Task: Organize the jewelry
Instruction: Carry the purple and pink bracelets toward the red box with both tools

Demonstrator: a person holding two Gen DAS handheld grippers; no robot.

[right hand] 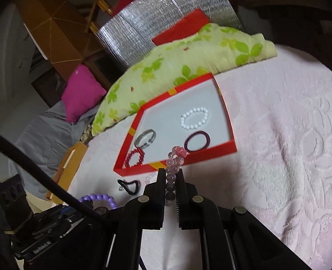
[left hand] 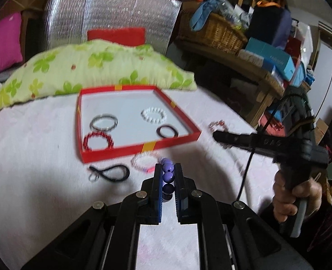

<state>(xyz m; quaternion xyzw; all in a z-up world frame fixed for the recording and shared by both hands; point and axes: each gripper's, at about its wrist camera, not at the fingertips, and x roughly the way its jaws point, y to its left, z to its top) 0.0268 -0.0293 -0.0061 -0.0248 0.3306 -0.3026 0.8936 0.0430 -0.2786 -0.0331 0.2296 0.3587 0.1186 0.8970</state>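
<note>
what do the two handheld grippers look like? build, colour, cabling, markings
Both are matte black: triangulated linkage arms with round silver pins, flat parallel fingers. Left gripper has blue ribbed pads. Right gripper has a pistol handle with a grey trigger, a black cable and faint lettering I can't read.

1. Right gripper [right hand: 170, 175] closed on a pink bead bracelet [right hand: 175, 159] — beads stacked between the fingers, top end overlapping the near wall of the red tray [right hand: 211, 151].
2. Inside the tray: white bead bracelet [right hand: 195, 118] toward the far side, dark hair tie [right hand: 197, 143] by the near wall, silver bangle [right hand: 145, 138] and red bead bracelet [right hand: 135, 157] at the left.
3. Outside the tray, just before its near left corner: black loop [right hand: 128, 185] on the pink cloth [right hand: 278, 157].
4. Further left of the tray — purple bead bracelet [right hand: 99, 199] in the left gripper [right hand: 96, 209].
5. Green floral pillow [right hand: 177, 67] behind the tray.
</note>
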